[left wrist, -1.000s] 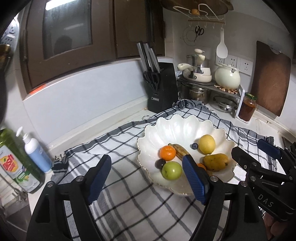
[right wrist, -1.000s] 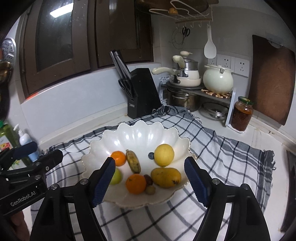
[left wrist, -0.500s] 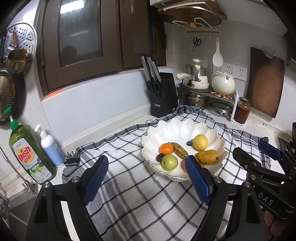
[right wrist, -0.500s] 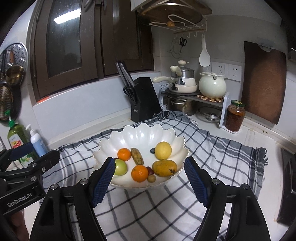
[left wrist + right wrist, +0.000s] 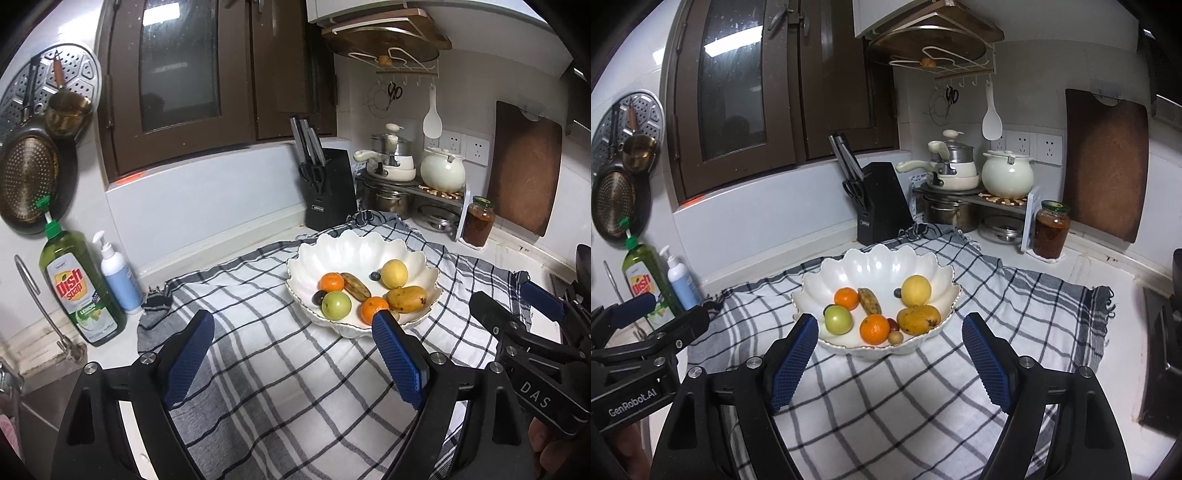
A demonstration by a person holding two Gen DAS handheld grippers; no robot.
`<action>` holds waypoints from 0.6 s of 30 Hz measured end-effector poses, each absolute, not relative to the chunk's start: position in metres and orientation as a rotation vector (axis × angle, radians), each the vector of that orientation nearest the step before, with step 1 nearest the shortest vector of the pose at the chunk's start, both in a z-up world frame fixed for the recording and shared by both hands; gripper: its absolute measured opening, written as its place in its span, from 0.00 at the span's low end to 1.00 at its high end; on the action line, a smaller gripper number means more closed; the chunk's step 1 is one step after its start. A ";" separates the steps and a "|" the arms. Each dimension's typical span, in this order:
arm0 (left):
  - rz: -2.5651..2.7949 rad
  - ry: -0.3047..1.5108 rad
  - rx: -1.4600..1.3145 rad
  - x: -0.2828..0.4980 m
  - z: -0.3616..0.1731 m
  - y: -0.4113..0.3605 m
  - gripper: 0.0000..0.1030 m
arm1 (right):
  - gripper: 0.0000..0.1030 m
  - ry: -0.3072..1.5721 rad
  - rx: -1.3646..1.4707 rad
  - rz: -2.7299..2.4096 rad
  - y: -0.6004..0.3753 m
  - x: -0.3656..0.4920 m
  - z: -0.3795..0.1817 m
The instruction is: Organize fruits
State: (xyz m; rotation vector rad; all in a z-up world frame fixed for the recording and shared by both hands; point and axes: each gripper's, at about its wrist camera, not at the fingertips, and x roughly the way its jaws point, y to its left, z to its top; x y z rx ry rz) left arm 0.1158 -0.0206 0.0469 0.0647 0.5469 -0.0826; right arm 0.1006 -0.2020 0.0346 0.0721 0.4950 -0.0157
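In the left wrist view my left gripper [image 5: 291, 354] is empty, its jaws wide and opening, and the white bowl [image 5: 314, 254] with all the fruits sits right of the frame's centre. In the right wrist view my right gripper [image 5: 890, 354] is also empty and opening, the bowl just above it at centre. I judge the fruits are gathered, so I should draw both tongs away without catching the checked cloth [image 5: 886, 406].

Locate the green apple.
In the right wrist view, the round green apple lies at the white scalloped bowl's front left, beside the front orange tangerine.
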 end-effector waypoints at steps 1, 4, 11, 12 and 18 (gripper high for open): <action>-0.079 0.545 0.064 0.113 0.047 -0.020 0.88 | 0.79 0.494 0.070 -0.017 -0.202 0.098 0.034; -0.075 0.545 0.067 0.106 0.044 -0.021 0.92 | 0.79 0.498 0.078 -0.018 -0.203 0.091 0.031; -0.052 0.564 0.062 0.091 0.030 -0.018 0.95 | 0.82 0.522 0.089 -0.027 -0.205 0.078 0.017; -0.047 0.566 0.061 0.090 0.028 -0.017 0.95 | 0.82 0.525 0.084 -0.030 -0.205 0.076 0.015; -0.030 0.565 0.079 0.081 0.022 -0.016 0.96 | 0.83 0.537 0.073 -0.039 -0.205 0.069 0.007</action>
